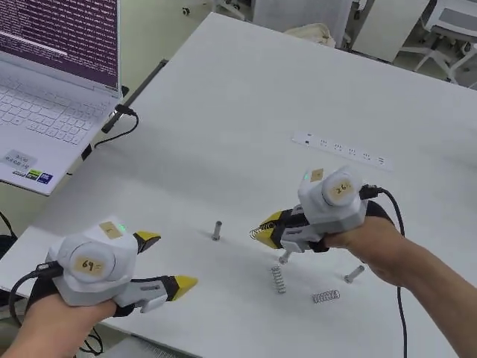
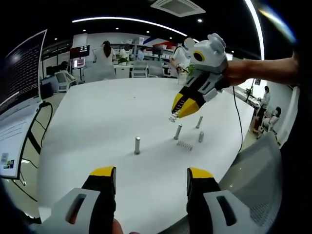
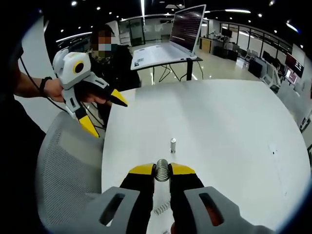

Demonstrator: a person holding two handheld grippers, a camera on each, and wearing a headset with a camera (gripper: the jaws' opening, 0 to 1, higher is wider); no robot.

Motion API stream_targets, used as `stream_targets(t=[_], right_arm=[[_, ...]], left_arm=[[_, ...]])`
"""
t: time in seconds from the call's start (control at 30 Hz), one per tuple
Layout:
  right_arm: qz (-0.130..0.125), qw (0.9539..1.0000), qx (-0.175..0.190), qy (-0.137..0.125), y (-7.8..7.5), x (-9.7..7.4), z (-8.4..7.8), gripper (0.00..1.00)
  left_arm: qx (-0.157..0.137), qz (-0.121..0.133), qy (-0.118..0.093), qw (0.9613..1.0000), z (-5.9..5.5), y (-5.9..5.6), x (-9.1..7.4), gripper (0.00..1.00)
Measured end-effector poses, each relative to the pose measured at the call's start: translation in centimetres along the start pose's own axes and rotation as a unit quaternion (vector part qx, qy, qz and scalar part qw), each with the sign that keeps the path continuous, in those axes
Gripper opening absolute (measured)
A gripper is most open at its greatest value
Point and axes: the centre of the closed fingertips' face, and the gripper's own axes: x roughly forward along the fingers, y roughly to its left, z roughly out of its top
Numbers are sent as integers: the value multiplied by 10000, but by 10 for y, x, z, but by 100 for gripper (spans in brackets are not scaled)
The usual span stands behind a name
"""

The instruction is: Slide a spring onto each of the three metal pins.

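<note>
Left gripper (image 1: 168, 260) jaws gape apart; right gripper (image 1: 264, 225) pinches a spring (image 3: 162, 170).

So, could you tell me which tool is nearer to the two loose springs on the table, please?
Right. The right tool, shut on a third spring, hangs close beside the loose springs; the left tool is open, well off to their left.

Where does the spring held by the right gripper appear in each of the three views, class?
Head view: the spring is right of centre, at the yellow tips of the right gripper.
Left gripper view: spring just above and right of centre, at those tips.
Right gripper view: spring bottom centre, between the jaws.
Shared landmark: the lone upright pin.
</note>
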Motion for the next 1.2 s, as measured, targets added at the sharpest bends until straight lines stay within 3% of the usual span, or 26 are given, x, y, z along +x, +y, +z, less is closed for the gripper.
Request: stream_targets(t=[0.57, 0.73, 1.2], right_arm=[[112, 9995, -176, 226, -9, 33, 14, 9], [142, 9989, -278, 343, -10, 43, 12, 9], [186, 9976, -412, 518, -14, 56, 12, 9]], left_arm=[[-120, 21, 29, 9999, -8, 4, -5, 56], [-143, 21, 27, 9999, -9, 6, -6, 56], [-188, 10, 62, 9998, -12, 9, -6, 56]])
